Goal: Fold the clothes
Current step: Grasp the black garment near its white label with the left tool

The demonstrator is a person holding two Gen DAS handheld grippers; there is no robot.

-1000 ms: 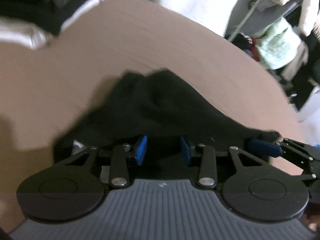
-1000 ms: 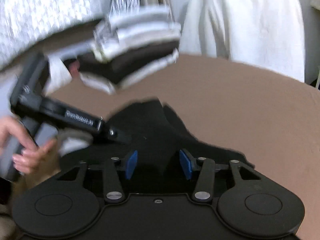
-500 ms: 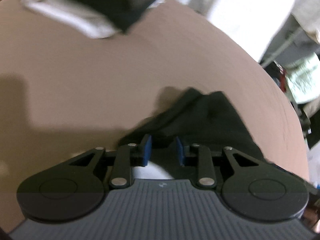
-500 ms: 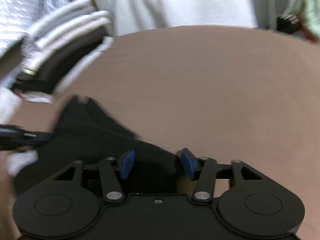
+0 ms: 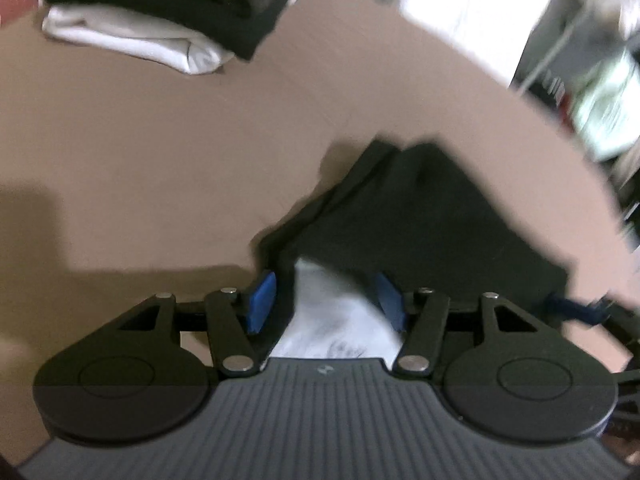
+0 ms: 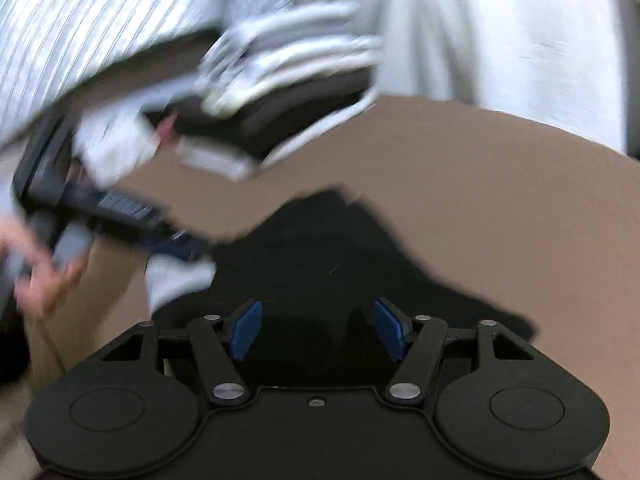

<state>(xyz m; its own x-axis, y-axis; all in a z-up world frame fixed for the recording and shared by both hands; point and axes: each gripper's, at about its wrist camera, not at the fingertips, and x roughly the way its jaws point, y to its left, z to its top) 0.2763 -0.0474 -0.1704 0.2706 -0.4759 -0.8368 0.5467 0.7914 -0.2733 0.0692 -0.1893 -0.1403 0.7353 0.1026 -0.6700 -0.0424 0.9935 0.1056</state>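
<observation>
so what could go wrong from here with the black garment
1. Both the left gripper and the right gripper stand open over the black garment, so a close might catch too little cloth or only one layer.
2. Its white patch shows at the near edge, so the fold may come out uneven.
3. The folded stack sits close behind; a wide swing might knock it.

A garment [image 5: 420, 216] lay on the table [image 5: 160, 140] directly ahead at twelve o'clock; a stack of folded clothes [image 5: 160, 12] sat beyond it, near eleven o'clock.
</observation>
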